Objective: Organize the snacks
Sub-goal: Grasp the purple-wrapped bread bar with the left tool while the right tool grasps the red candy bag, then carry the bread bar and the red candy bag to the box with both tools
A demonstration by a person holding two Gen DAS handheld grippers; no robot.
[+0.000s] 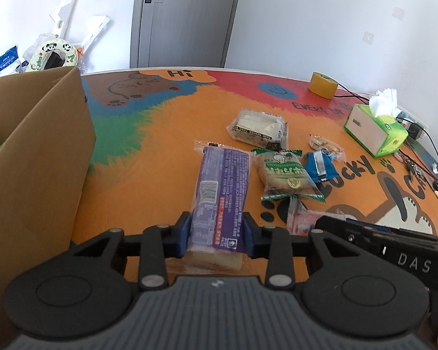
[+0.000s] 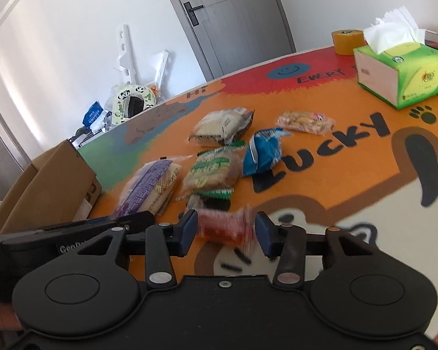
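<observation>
Now I'm clamping the left claw (image 1: 215, 233) on the purple pack (image 1: 219, 198), lying on the bench (image 1: 160, 134) beside the box (image 1: 43, 145). I'm pressing the right claw (image 2: 226, 230) on the red snack (image 2: 223, 227), just off the bench.

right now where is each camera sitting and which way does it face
Left wrist: sits on the left gripper, looking forward and down across the table toward the door; its own blue pads press the purple snack pack, and the right gripper's black body enters at lower right.
Right wrist: sits on the right gripper, facing the same way; its fingers flank a blurred red snack, with the left gripper at lower left.
Shared: the purple snack pack, cardboard box, tissue box, door.
</observation>
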